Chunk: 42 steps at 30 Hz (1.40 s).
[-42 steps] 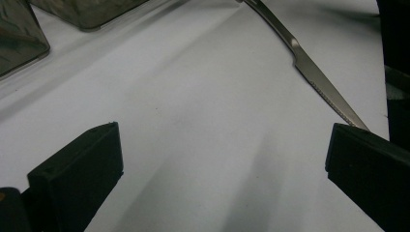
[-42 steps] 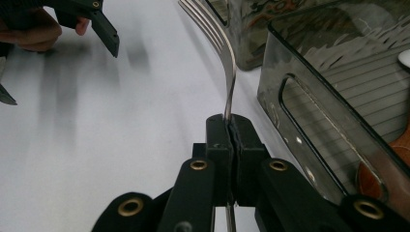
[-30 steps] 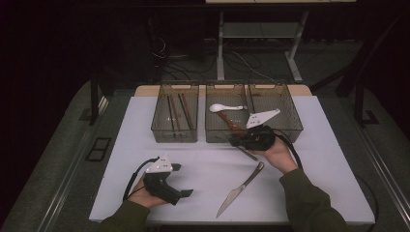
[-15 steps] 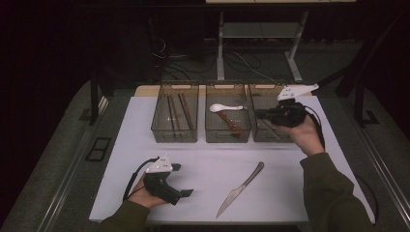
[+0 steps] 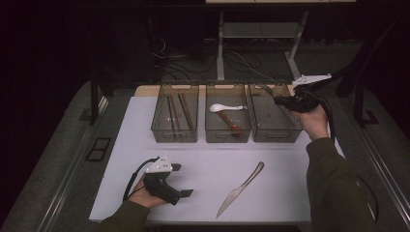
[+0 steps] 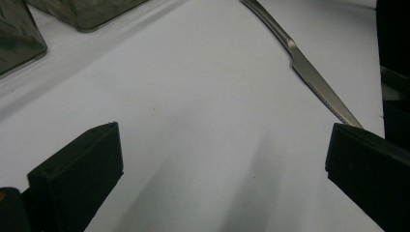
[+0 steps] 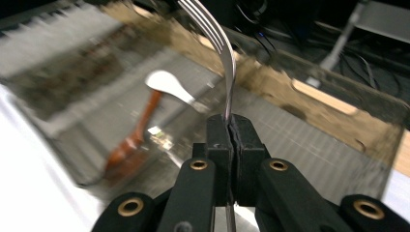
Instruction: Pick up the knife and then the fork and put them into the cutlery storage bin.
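Observation:
My right gripper (image 5: 278,100) hangs above the right-hand clear bin (image 5: 276,136), shut on the handle of a silver fork (image 7: 220,43). In the right gripper view the fork's tines point up and away from the closed pads (image 7: 231,128). Front left on the white table sheet (image 5: 290,193), my left gripper (image 5: 183,180) rests in the hand with its jaws wide open and nothing between them (image 6: 222,145). A table knife (image 5: 241,187) lies on the sheet to its right; in the left gripper view the knife (image 6: 309,72) runs towards the right jaw.
Three clear bins stand in a row at the back. The left bin (image 5: 174,131) holds chopsticks (image 5: 176,108). The middle bin (image 5: 227,136) holds a white spoon (image 5: 220,108) and a brown spoon (image 5: 231,123). Dark floor and a table frame (image 5: 221,53) lie behind.
My right gripper has carried the fork right, back and up, from in front of the bins to above the right bin. The left gripper and the knife have stayed put.

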Available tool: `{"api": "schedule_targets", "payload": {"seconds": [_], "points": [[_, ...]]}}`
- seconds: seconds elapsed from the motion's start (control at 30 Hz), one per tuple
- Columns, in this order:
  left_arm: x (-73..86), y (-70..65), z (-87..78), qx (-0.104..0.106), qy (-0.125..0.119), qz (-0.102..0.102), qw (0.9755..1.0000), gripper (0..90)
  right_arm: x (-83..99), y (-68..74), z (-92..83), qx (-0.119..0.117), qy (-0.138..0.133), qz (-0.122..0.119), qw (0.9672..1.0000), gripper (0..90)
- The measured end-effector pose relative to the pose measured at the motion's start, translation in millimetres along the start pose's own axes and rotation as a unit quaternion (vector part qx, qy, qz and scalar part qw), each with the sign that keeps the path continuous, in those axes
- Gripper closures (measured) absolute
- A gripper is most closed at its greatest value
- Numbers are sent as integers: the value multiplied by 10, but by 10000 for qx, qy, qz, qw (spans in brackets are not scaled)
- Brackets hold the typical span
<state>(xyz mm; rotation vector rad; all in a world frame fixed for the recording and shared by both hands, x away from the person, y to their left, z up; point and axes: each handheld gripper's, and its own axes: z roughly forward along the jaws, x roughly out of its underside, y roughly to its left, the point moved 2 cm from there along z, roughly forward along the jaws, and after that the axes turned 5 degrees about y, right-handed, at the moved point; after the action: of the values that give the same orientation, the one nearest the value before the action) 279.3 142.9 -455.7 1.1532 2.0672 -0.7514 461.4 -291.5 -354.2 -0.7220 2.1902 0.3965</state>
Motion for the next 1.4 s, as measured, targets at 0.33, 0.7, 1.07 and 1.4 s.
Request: {"api": "schedule_targets", "payload": {"seconds": [0.33, 0.7, 1.07, 1.4], "points": [[1, -8, 6, 38, -1, 9, 10000, 0, 261, -157, 268, 147, 495, 319, 9982, 878], [1, -10, 12, 29, 24, 27, 10000, 0, 394, -125, 68, 97, 217, 483, 9985, 509], [2, -11, 18, -4, 60, 18, 10000, 0, 523, 418, -238, -584, 170, -164, 9980, 634], [3, -10, 20, -22, 60, 10, 10000, 0, 873, 829, -264, -1036, 386, -632, 9919, 888]]}}
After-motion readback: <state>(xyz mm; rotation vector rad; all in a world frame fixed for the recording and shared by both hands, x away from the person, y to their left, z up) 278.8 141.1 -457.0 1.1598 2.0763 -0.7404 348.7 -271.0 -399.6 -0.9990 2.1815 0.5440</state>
